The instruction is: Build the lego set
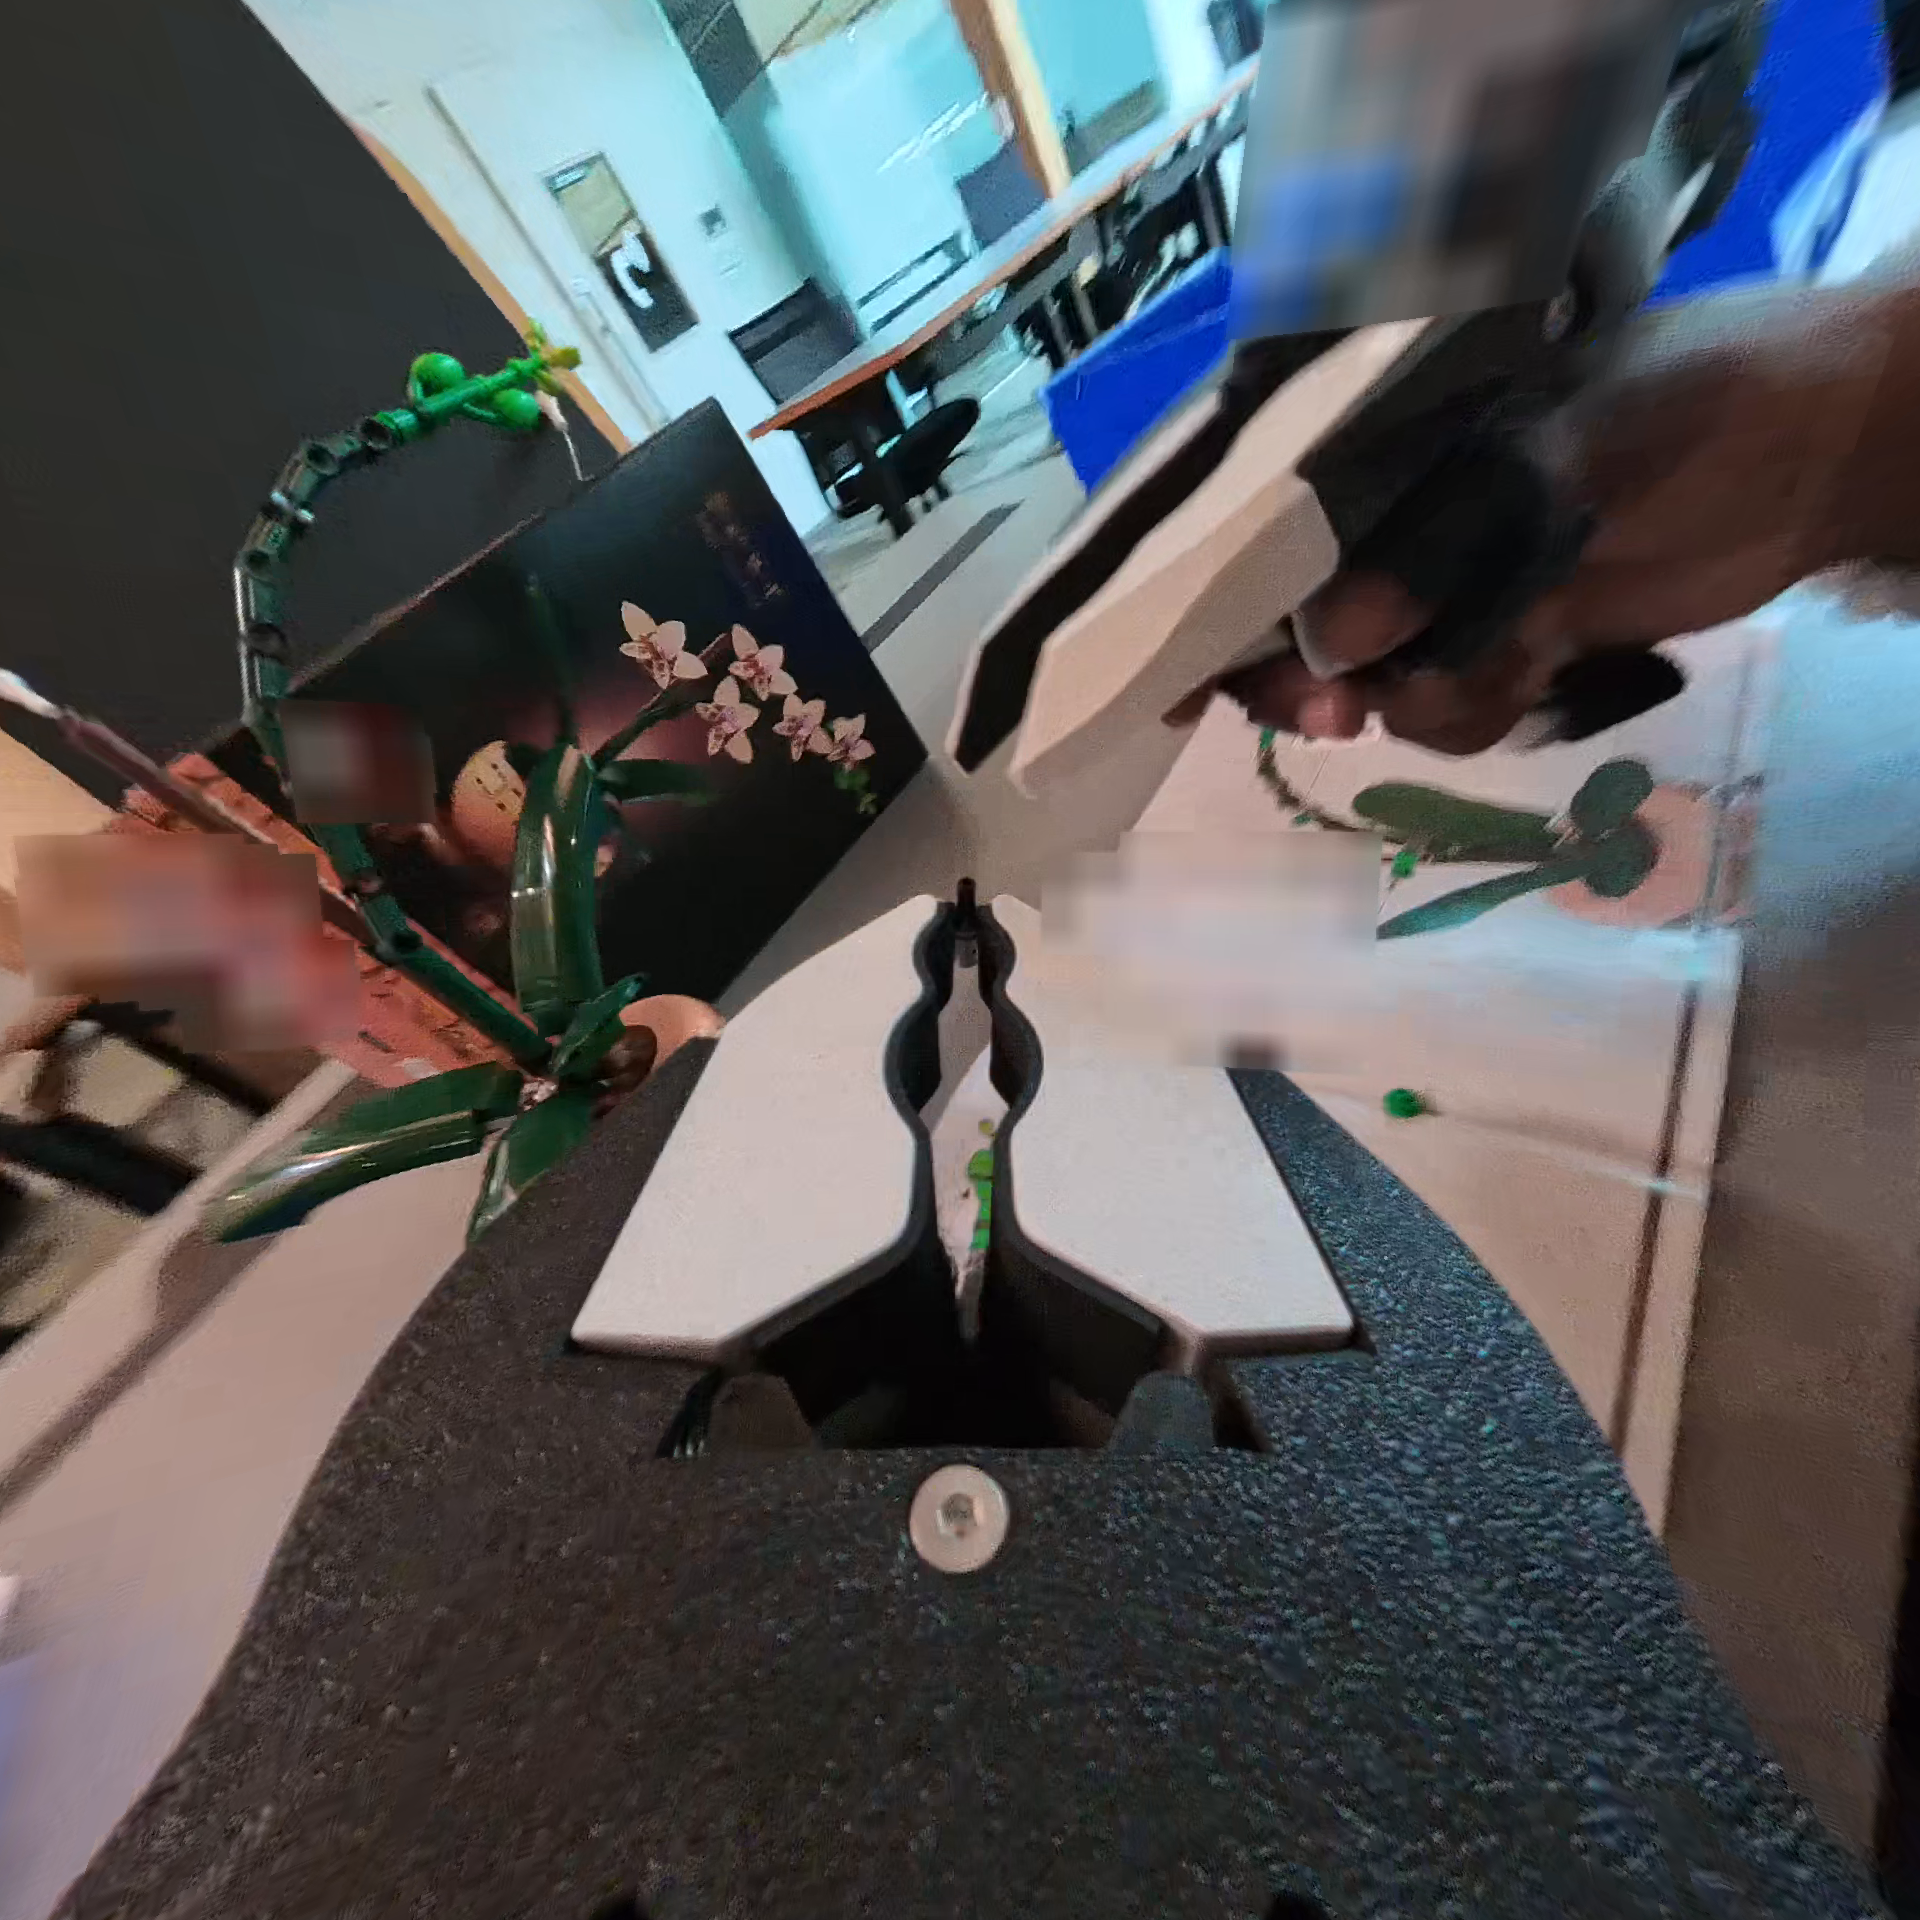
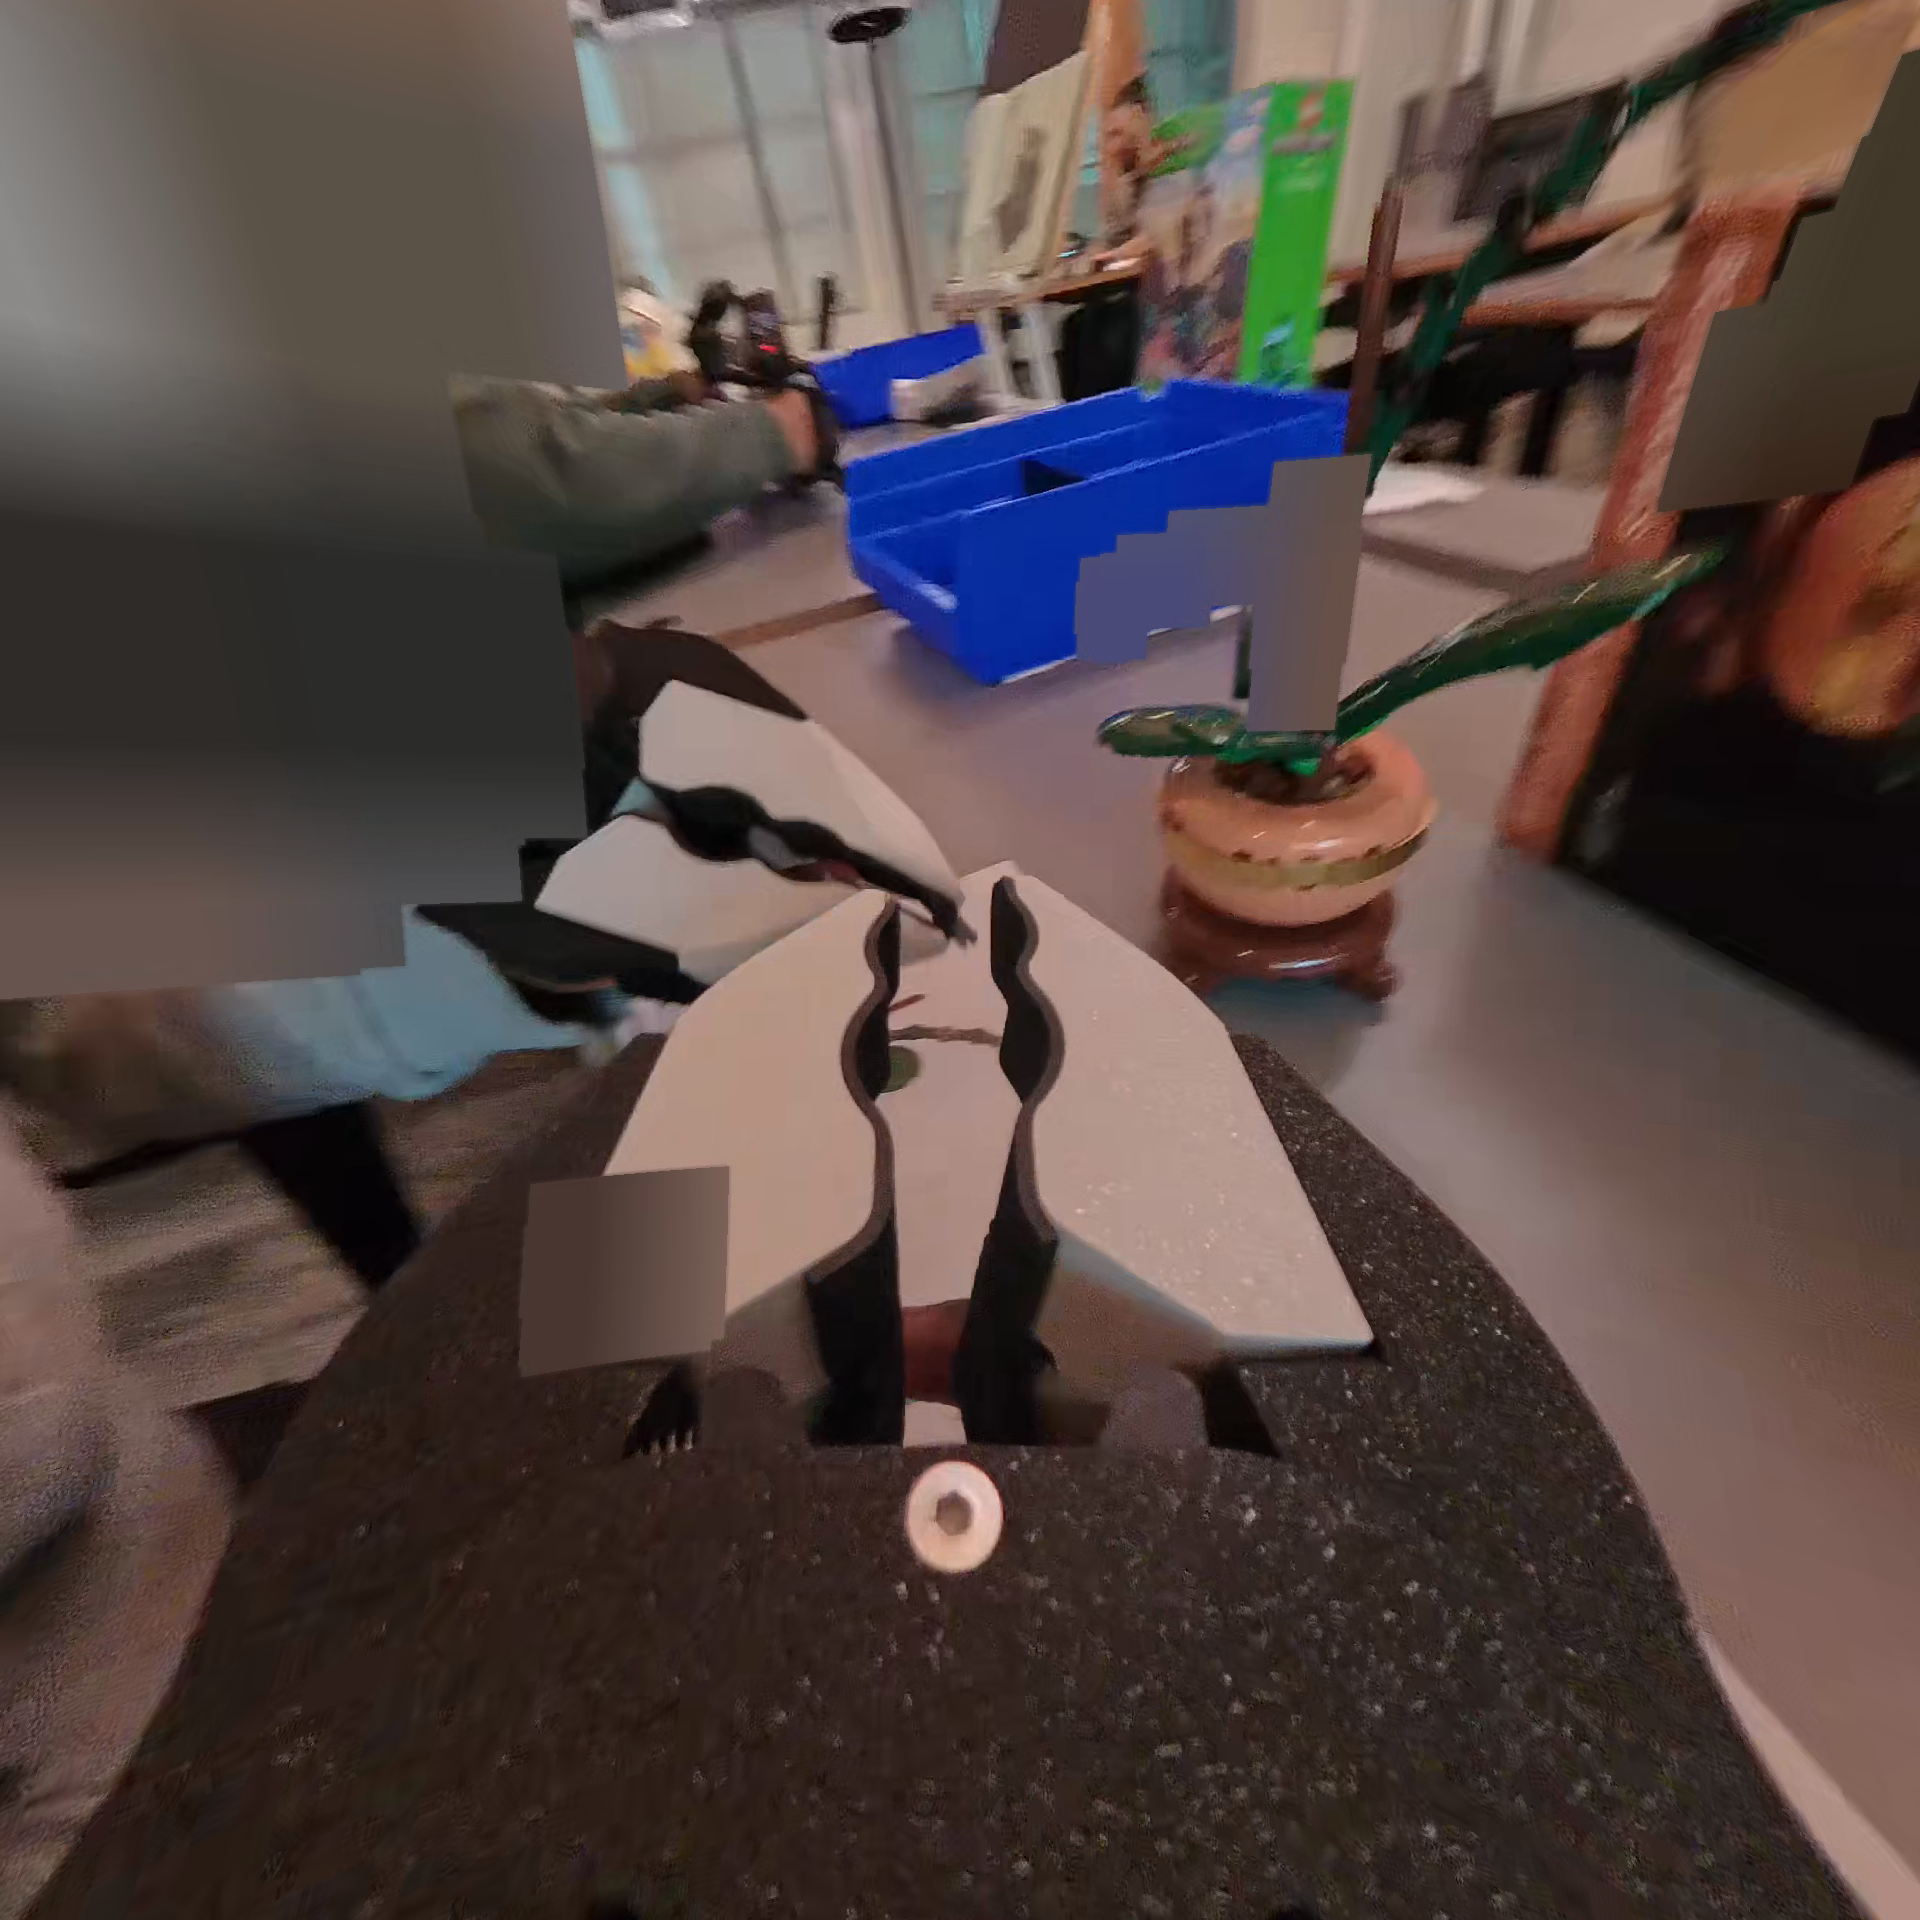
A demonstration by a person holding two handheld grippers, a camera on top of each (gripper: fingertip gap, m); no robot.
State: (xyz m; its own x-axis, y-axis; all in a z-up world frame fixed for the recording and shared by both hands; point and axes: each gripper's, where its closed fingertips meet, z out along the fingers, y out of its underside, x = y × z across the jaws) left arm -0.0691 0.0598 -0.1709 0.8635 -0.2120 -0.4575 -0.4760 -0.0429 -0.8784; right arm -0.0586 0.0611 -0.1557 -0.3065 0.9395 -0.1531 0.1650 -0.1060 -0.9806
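Left wrist view is showing the left gripper (image 1: pixel 968 912) pinching a small dark peg (image 1: pixel 967 935) at its very tips, in the middle of the frame. Its white, wavy-edged fingers (image 1: pixel 790 1122) are pressing in on the peg from both sides. At the upper right, a hand (image 1: pixel 1558 623) is aiming the right gripper (image 1: pixel 992 753) down toward that peg. In the right wrist view its fingers (image 2: pixel 1101 1039) are standing spread, with nothing between the pads.

A brick-built plant is sitting at the right in a rounded, glossy beige pot (image 2: pixel 1294 842) on a brown foot. It is carrying shiny green leaves (image 2: pixel 1507 634) and, at the left of the left wrist view, an arching jointed stem (image 1: pixel 260 623) with bud-like knobs, though no blossoms are showing. Small green bits (image 1: pixel 1403 1103) are lying loose on the smooth grey table (image 2: pixel 1558 1091), beside a dark printed box (image 1: pixel 665 582).
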